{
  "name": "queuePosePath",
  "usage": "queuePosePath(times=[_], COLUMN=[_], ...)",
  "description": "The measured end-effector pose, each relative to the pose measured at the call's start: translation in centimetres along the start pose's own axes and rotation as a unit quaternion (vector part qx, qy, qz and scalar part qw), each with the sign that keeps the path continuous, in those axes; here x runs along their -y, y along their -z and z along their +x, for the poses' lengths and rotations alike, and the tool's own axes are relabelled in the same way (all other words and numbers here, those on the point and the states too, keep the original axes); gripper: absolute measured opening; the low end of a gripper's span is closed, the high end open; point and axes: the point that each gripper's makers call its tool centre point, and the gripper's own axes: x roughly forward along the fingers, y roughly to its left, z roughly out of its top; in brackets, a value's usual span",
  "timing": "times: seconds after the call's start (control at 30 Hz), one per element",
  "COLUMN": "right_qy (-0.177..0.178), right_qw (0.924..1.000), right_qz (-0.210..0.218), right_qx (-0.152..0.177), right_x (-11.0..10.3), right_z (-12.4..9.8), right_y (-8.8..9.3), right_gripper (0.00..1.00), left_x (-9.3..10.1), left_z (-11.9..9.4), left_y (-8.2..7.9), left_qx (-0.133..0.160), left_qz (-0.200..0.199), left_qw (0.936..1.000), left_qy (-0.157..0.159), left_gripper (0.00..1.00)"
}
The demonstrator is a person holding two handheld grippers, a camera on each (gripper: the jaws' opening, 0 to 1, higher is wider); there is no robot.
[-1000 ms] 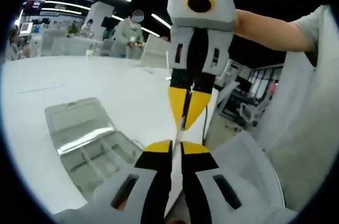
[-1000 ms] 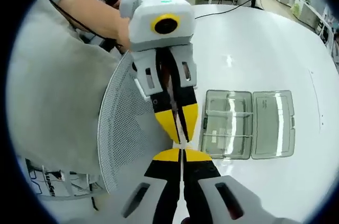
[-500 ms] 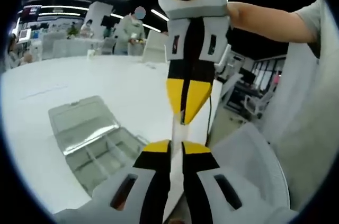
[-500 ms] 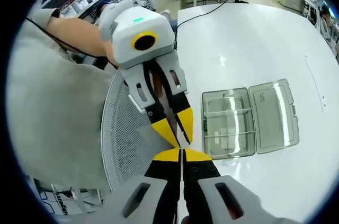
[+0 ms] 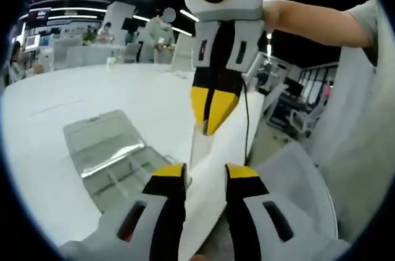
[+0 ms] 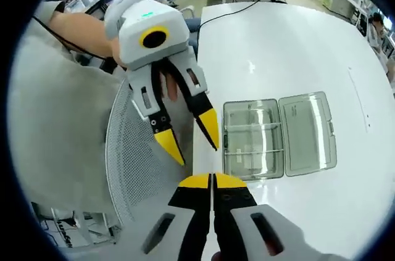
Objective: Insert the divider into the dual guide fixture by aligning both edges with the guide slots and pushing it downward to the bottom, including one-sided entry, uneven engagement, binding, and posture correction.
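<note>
The divider (image 5: pixel 207 168) is a thin, flat white strip held up in the air above the table edge, pinched at one end by closed yellow-tipped jaws, its other end lying loose between spread jaws. The dual guide fixture (image 6: pixel 253 140) is a clear plastic compartment box lying flat on the white table, its hinged lid (image 6: pixel 307 131) folded open beside it.

readable text: none | nearest candidate: white lettering on a dark rack (image 6: pixel 65 231), low and left of the right gripper (image 6: pixel 212 179) (too blurred to make out); screen (image 5: pixel 38 7) far up-left of the left gripper (image 5: pixel 205 173): bright smudges, no legible characters | labels, brands, numbers: none legible
</note>
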Motion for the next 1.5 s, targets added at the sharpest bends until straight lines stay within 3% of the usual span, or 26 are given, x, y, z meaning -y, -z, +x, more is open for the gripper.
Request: queuePosePath(times=[0.47, 0.63, 0.8, 1.03, 1.5], right_qy=[0.041, 0.049, 0.059, 0.065, 0.07], right_qw=[0.9986, 0.998, 0.9969, 0.9959, 0.9945], right_qz=[-0.007, -0.005, -0.006, -0.006, -0.02], right_qx=[-0.032, -0.04, -0.053, -0.063, -0.076], right_x=[3.1, 3.7, 4.4, 5.5, 6.4], right_z=[1.1, 1.5, 2.1, 2.8, 4.2], right_y=[0.8, 0.8, 1.0, 1.3, 1.2], right_gripper=[0.0, 0.0, 0.0, 0.0, 0.0], left_x=[-0.8, -1.1, -1.4, -1.5, -1.9], left_z=[-1.4, -1.7, -1.8, -2.3, -2.9], left_y=[-0.1, 0.0, 0.0, -0.3, 0.5], left_qx=[0.01, 0.009, 0.001, 0.005, -0.002], left_qz=[-0.004, 0.01, 0.027, 0.033, 0.017], left_qw=[0.9993, 0.9986, 0.9973, 0.9962, 0.9953], left_qy=[-0.036, -0.051, -0.068, -0.08, -0.096], left_gripper=[0.44, 0.47, 0.59, 0.62, 0.69])
